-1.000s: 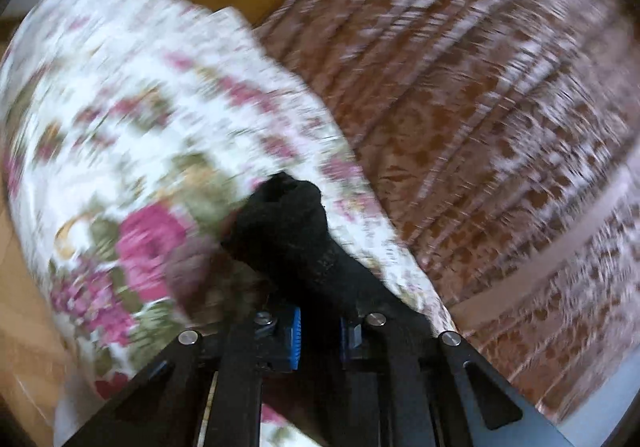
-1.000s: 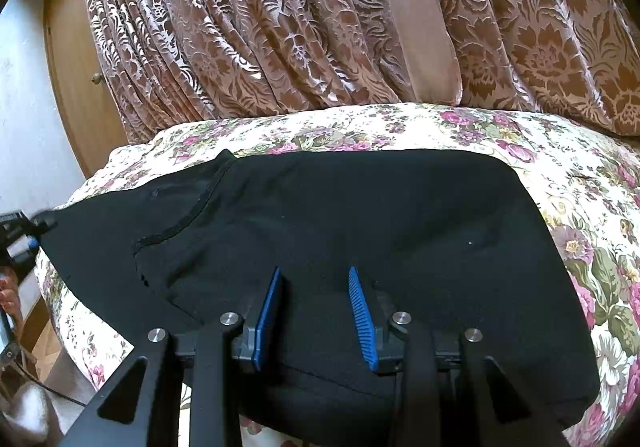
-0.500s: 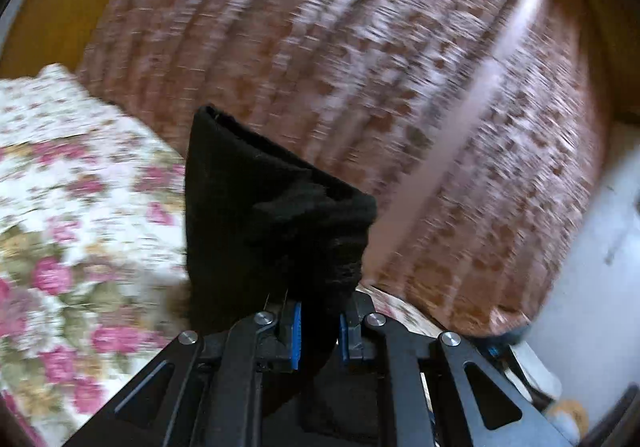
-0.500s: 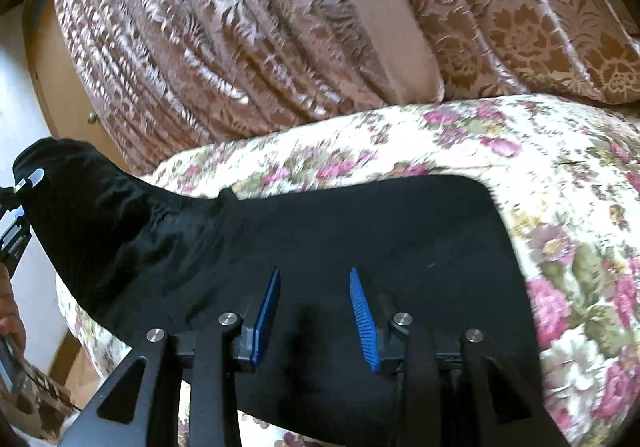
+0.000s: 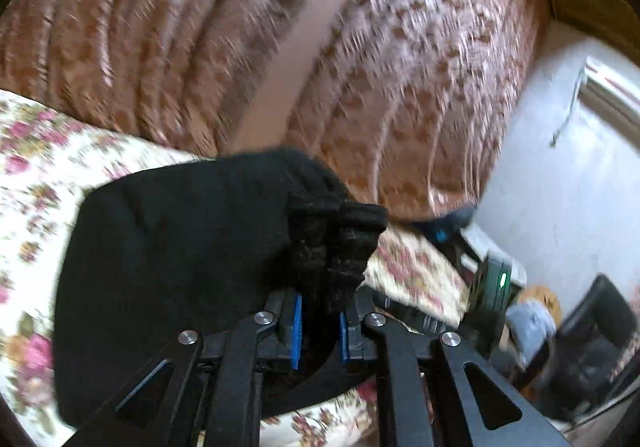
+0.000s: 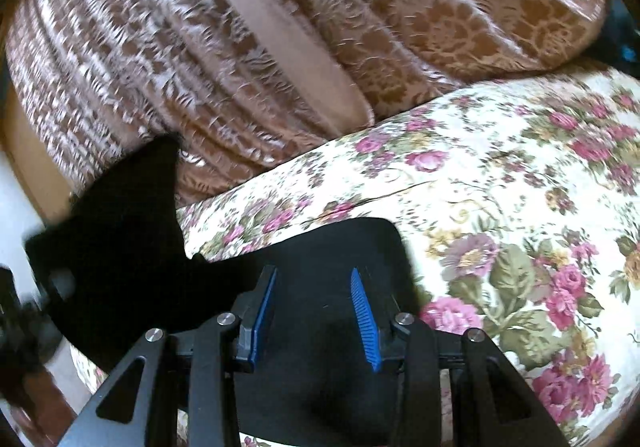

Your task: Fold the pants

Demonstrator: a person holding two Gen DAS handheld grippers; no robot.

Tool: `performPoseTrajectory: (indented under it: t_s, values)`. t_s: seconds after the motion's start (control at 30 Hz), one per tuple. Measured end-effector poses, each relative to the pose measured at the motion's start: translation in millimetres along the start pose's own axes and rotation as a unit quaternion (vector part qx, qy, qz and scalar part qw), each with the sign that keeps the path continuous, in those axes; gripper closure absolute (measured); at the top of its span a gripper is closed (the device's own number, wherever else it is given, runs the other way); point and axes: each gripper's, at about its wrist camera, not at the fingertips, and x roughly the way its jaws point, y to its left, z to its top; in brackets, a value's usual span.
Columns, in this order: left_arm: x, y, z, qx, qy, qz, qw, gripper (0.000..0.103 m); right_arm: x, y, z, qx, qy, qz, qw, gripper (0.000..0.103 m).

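Where left claw (image 5: 319, 321) clamps pants (image 5: 176, 247), right view blurs

In my left wrist view the brown curtain (image 5: 180, 27) is smeared by motion, so I cannot read its pattern. The clutter (image 5: 520, 311) at the lower right is too blurred to name. The bunched black pants (image 5: 180, 247) hide the tips of my left hand-held gripper (image 5: 319, 321). In the right wrist view the pants (image 6: 320, 347) are cut off by the bottom edge, and the dark shape (image 6: 16, 327) at the left edge is blurred.
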Motion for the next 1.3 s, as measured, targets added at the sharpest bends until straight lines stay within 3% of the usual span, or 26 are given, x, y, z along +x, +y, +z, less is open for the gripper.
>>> performPoseTrajectory:
  t_s: [0.1,0.33,0.43,0.5,0.6,0.67,0.77,0.9,1.0,1.17,1.3]
  values:
    - [29.2,-11.5,-19.1,0.019,0.044,-0.001,0.9989,0.089,-4.5,-11.3,4.6,0.024,-0.005,-0.002,1.0,0.065]
    - [64.9,-16.1,-59.9,0.061,0.109,0.033,0.9917,0.087,-2.6,-19.2,3.7,0.056,0.007,0.023,0.998,0.065]
    - [64.4,-12.0,-65.5,0.048,0.114,0.014,0.9922,0.068,5.0,-15.6,0.0,0.06,0.028,0.047,0.997,0.065]
    - [56.8,-14.4,-65.3,0.045,0.117,-0.02,0.992,0.041,10.4,-12.0,-3.4,0.057,0.042,0.053,0.996,0.064]
    - [40.7,-24.0,-62.1,0.07,0.096,-0.043,0.992,0.04,17.8,-7.6,-8.1,0.054,0.06,0.06,0.995,0.064]
    - [31.2,-28.8,-58.5,0.096,0.082,-0.029,0.9916,0.04,23.6,-7.0,-11.0,0.06,0.074,0.064,0.993,0.063]
    - [20.7,-18.8,-48.0,0.09,0.071,-0.01,0.9933,0.04,33.2,-9.2,-14.9,0.073,0.097,0.066,0.99,0.063]
    - [4.6,19.7,-31.5,0.035,0.048,0.04,0.9975,0.04,39.4,-9.3,-15.3,0.075,0.116,0.067,0.988,0.063]
    - [-11.4,54.0,-21.2,-0.014,0.022,0.085,0.996,0.039,44.2,-5.5,-13.5,0.064,0.132,0.063,0.987,0.063]
    - [-32.1,109.4,-12.2,-0.076,-0.013,0.169,0.9826,0.037,53.2,3.5,-11.6,0.051,0.15,0.073,0.985,0.06]
    - [-30.2,141.5,-24.9,-0.114,0.018,0.201,0.9729,0.037,62.3,17.6,-14.8,0.034,0.162,0.092,0.982,0.06]
